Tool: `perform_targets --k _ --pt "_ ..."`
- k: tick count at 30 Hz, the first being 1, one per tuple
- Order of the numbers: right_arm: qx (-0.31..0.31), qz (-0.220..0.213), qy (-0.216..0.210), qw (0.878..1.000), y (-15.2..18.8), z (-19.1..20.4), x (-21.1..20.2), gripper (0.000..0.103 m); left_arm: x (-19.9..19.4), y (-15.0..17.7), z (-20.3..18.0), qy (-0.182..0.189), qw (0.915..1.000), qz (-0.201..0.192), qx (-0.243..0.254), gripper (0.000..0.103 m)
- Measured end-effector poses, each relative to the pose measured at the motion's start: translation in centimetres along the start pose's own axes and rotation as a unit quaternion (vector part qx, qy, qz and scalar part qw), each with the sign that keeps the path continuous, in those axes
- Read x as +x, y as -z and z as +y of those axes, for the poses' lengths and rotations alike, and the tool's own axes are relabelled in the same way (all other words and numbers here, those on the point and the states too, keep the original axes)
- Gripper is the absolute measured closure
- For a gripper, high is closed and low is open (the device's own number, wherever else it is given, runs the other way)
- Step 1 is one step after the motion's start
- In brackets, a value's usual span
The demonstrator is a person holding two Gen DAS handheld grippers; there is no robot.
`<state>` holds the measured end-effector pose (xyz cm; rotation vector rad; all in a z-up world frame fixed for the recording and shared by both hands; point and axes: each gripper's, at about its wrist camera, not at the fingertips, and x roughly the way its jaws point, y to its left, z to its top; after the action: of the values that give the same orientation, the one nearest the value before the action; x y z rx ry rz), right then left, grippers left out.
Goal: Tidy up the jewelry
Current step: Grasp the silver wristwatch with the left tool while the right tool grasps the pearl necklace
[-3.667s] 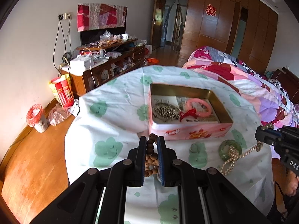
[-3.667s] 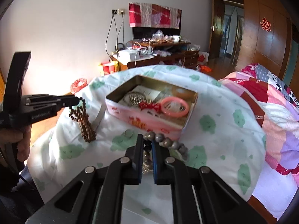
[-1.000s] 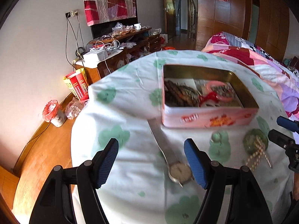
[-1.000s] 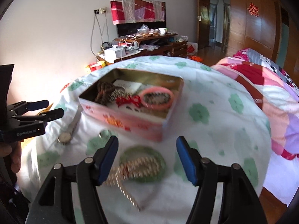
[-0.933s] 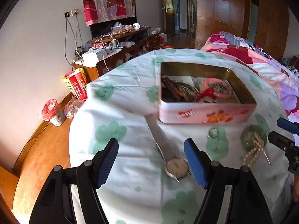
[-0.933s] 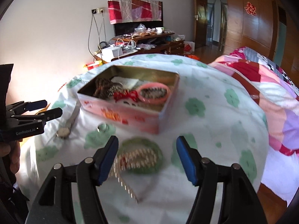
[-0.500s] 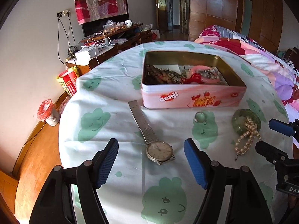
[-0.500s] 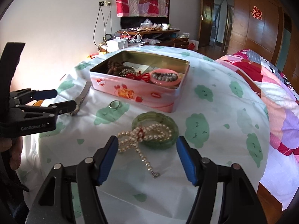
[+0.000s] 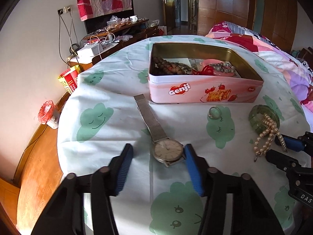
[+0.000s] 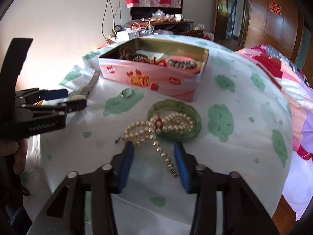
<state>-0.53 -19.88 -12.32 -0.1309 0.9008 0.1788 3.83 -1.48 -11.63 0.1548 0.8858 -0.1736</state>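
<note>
Left tool [image 9: 157, 157] jaws just narrowing, partly apart around the round steel watch [image 9: 167, 150]; right pad near the case, contact unclear. Right tool [image 10: 153, 155] likewise closing, straddling the loose tail of the pearl strand [image 10: 156, 127], which drapes over a green glassy bangle [image 10: 176, 121]. Ring [image 9: 214, 112] lies beyond. Pink tin [image 9: 203, 90] holds beads. Bench cloth [image 9: 109, 90]: white, green clouds. Bed [image 9: 273, 45] at right.
</note>
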Motion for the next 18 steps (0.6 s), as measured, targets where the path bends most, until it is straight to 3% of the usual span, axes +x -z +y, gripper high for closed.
perform_targets --k 7,8,9,10,18 --pt "0.004 0.000 -0.004 1.000 0.2 -0.1 0.0 0.063 -0.2 0.2 -1.3 -0.021 0.9990 -0.001 0.039 0.060" --pt "0.002 -0.001 -0.003 1.000 0.2 -0.1 -0.1 0.067 -0.3 0.2 -1.2 -0.019 0.9991 -0.002 0.037 0.070" --pt "0.000 -0.003 -0.004 1.000 0.2 -0.1 -0.1 0.074 -0.4 0.0 -0.9 -0.012 0.9994 -0.003 0.032 0.070" --pt "-0.002 -0.004 -0.006 1.000 0.2 0.0 -0.1 0.092 -0.6 -0.1 -0.6 -0.003 0.9997 -0.006 0.024 0.070" --pt "-0.010 -0.023 -0.006 1.000 -0.1 0.4 -0.8 0.094 -2.4 -1.4 1.5 0.026 0.9992 -0.026 -0.014 0.071"
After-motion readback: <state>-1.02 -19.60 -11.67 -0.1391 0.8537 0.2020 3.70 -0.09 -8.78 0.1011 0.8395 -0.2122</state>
